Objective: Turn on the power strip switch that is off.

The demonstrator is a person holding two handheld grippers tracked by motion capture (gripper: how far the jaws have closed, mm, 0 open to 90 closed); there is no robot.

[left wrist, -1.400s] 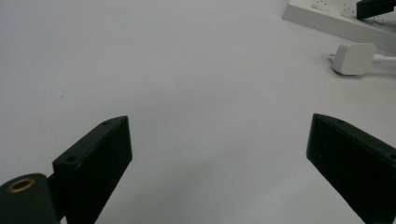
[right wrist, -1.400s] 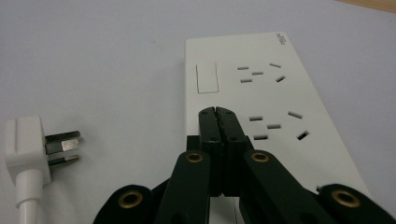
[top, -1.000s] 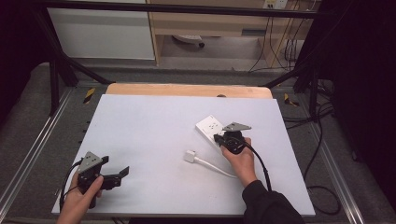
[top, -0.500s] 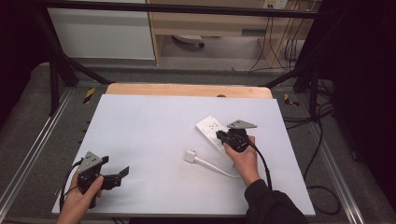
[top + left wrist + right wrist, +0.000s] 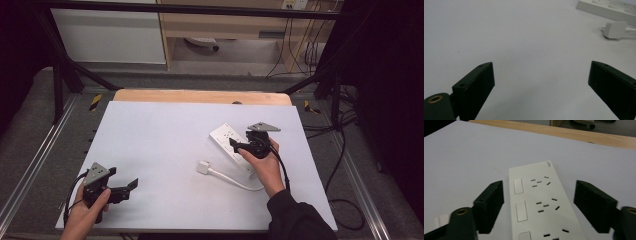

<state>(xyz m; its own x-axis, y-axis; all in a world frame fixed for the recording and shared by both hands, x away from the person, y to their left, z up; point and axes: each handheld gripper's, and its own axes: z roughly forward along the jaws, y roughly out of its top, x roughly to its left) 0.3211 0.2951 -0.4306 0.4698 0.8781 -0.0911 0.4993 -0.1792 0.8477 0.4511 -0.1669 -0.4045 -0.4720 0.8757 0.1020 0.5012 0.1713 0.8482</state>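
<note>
A white power strip lies on the white table top, right of centre. My right gripper hovers over its near part. Its jaws have just been opening and now stand wide. In the right gripper view the power strip, with its sockets and switches, lies below between the jaws of the right gripper, and neither pad touches it. A white plug on a white cable lies loose in front of the strip. My left gripper rests open at the near left; the left gripper holds nothing.
The white table top has a wooden strip along its far edge. Metal rails run down both sides. In the left gripper view the plug and power strip lie far off at the upper right.
The right gripper has risen a little above the power strip and its jaws have gone from shut to wide apart. The left hand has kept still.
</note>
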